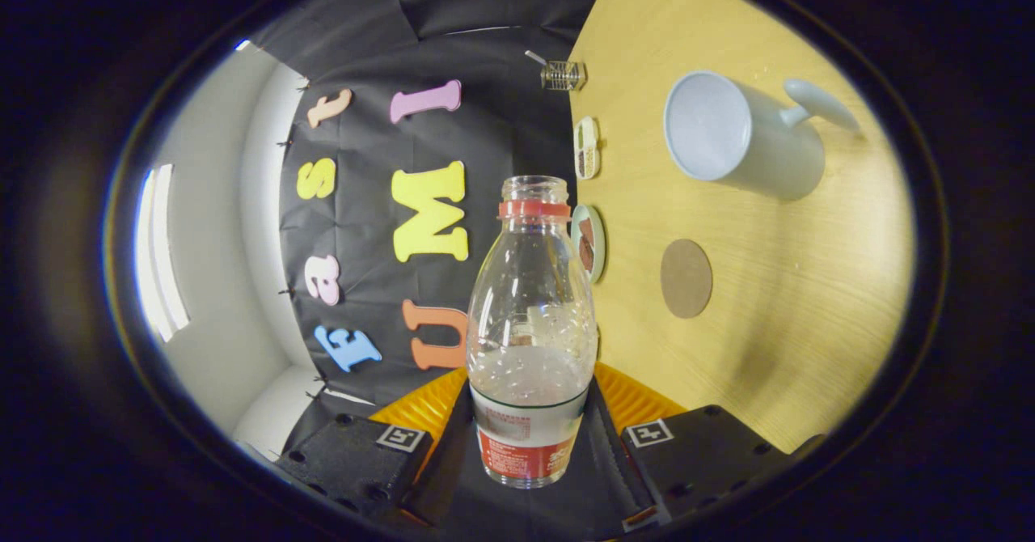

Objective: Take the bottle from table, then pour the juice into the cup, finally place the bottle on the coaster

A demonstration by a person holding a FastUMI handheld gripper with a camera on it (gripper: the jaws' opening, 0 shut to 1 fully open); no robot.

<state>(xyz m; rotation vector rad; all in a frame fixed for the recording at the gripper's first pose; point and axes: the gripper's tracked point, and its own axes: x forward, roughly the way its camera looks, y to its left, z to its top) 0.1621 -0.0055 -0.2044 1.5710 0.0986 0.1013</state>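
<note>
Clear bottle (531,323) clamped between gripper (530,412) fingers, base hidden, cup (740,133) beyond

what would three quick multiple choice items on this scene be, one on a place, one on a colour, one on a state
1. Where is the bottle?
A. between the gripper fingers
B. on the coaster
C. inside the cup

2. What colour is the ring at the bottle's neck?
A. blue
B. red
C. green

3. What state is the bottle's mouth in?
A. capped
B. corked
C. open, no cap

Answers:
1 A, the fingers press its lower body from both sides, while the round brown coaster lies bare on the wooden table.
2 B, a red band circles the neck under the rim.
3 C, the rim shows with no cap on it; the pale cup beyond the coaster looks empty.
</note>
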